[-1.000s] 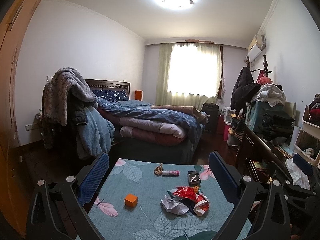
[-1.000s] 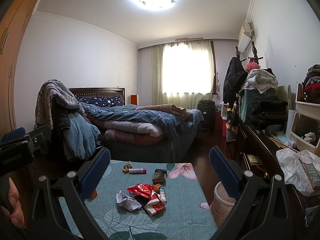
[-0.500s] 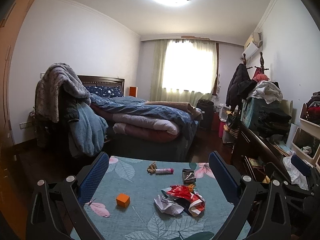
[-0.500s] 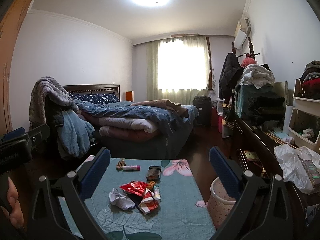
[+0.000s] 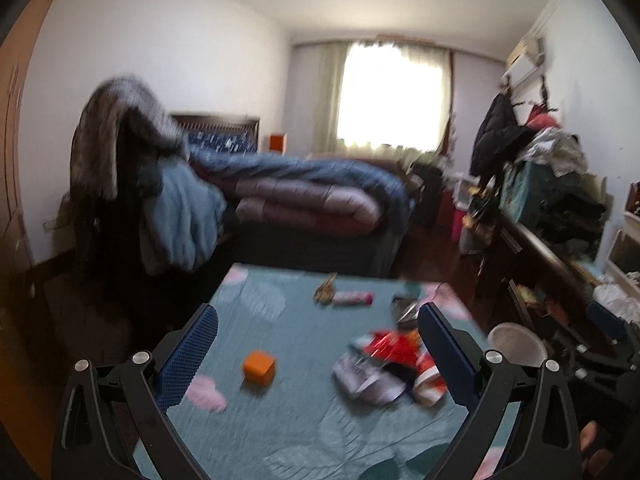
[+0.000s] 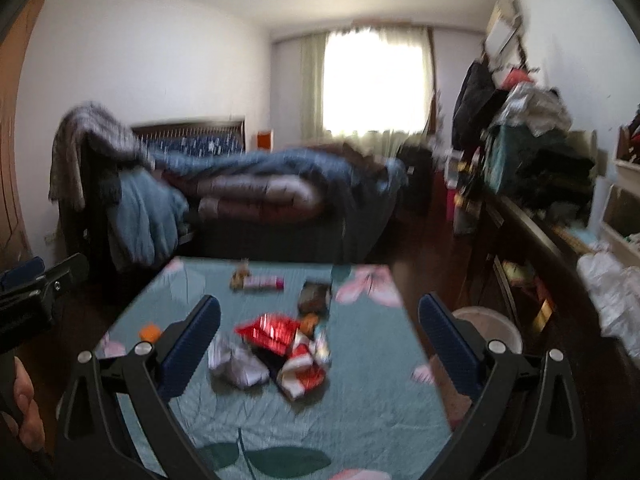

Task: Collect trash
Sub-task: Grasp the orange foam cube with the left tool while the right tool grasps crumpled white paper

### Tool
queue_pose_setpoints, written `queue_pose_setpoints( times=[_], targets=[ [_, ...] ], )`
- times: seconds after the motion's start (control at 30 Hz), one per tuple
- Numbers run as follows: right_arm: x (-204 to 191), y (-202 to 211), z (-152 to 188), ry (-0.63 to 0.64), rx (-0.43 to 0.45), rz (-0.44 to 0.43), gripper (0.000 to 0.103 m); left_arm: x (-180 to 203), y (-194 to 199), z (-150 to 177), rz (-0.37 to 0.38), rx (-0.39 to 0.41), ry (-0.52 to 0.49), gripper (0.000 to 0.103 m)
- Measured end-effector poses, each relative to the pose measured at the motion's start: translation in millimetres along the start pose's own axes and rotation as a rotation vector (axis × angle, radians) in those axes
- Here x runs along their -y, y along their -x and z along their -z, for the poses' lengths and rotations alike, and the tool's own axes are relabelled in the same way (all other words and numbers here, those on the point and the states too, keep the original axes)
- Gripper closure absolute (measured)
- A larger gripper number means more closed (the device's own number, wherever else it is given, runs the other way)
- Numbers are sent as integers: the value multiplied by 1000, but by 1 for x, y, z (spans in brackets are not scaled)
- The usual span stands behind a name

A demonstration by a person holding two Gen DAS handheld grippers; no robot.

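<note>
A small table with a teal flowered cloth (image 5: 280,420) (image 6: 360,400) holds a heap of trash: a crumpled white paper (image 5: 366,380) (image 6: 238,362), red snack wrappers (image 5: 394,346) (image 6: 272,330), a dark packet (image 6: 314,298), a pink tube (image 5: 352,299) (image 6: 264,282) and an orange cube (image 5: 259,366) (image 6: 150,333). My left gripper (image 5: 316,356) is open and empty above the table's near part. My right gripper (image 6: 318,354) is open and empty, with the trash heap seen between its fingers. A pale waste bin (image 5: 516,340) (image 6: 486,330) stands on the floor right of the table.
A bed with piled quilts (image 5: 312,192) lies behind the table. A chair draped with clothes (image 5: 132,176) stands at the left. A dark dresser with clutter and a white plastic bag (image 6: 608,292) runs along the right wall.
Both views have tilted down and moved closer to the table, with motion blur. The trash lies where it was. Both grippers stay open.
</note>
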State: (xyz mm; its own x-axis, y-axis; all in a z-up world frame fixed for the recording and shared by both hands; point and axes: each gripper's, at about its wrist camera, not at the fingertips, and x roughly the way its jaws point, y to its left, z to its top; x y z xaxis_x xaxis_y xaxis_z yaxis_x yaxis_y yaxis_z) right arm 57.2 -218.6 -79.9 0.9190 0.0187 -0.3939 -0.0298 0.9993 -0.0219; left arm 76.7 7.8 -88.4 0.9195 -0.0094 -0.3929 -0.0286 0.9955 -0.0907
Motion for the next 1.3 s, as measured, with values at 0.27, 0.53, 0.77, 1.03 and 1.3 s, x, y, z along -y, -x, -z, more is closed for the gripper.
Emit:
queue_pose_setpoints(
  times=[0.27,0.53,0.77,1.03,1.3],
  targets=[
    [-18,-82,54,20,-231,-39,3,-38,-98,48,-92,-248,32,4],
    [-20,-131,76,27,-320,-54,4,-48,-198,77,-168,-436,21,4],
    [-32,-145,77,-2,-344,-147,4,-53,-217,89,-187,-475,17,41],
    [-105,-178,75,166,-353,-169,4,-64,-199,80,-137,-408,49,57],
    [-139,-216,88,227,-413,-144,47,-84,-175,69,-164,-360,68,57]
  ],
)
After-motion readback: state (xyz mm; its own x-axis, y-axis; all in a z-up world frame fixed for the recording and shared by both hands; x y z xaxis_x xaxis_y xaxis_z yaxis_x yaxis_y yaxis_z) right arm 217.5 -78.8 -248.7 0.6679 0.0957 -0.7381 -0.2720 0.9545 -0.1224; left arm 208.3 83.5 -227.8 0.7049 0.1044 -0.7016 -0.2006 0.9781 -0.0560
